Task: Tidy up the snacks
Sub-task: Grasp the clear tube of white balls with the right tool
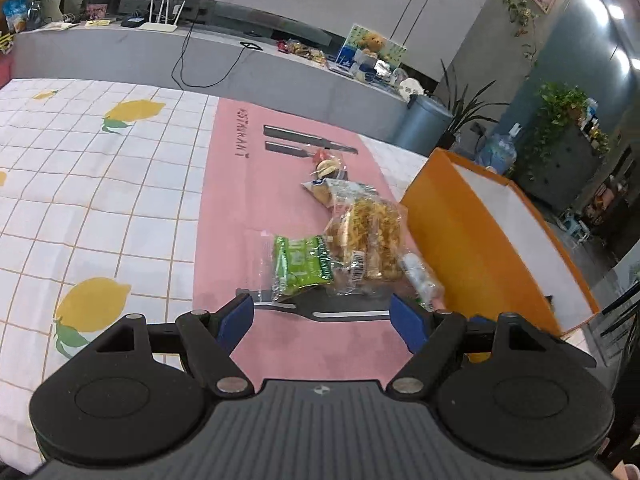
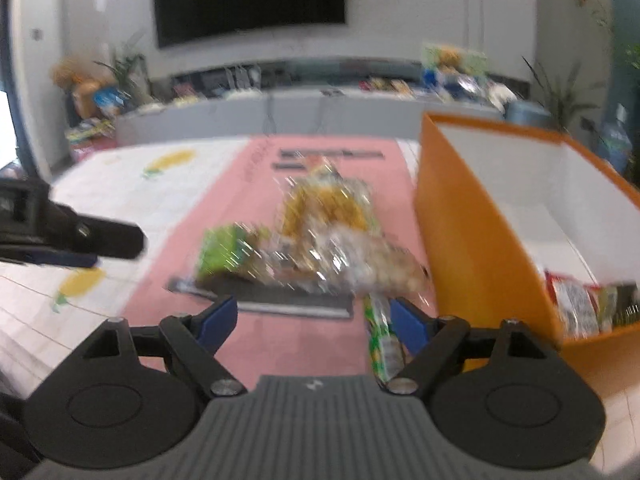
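Both claws wide, snacks [image 1: 360, 236] ahead

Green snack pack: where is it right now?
In the left wrist view, the green snack pack lies on the pink mat, just ahead of the open left gripper, touching the left side of the clear bag of yellow snacks.

Crinkly snack packets [image 1: 352, 240] lie heaped beside the orange box [image 1: 460, 232]; 1 packet [image 2: 576, 304], perhaps red, inside.
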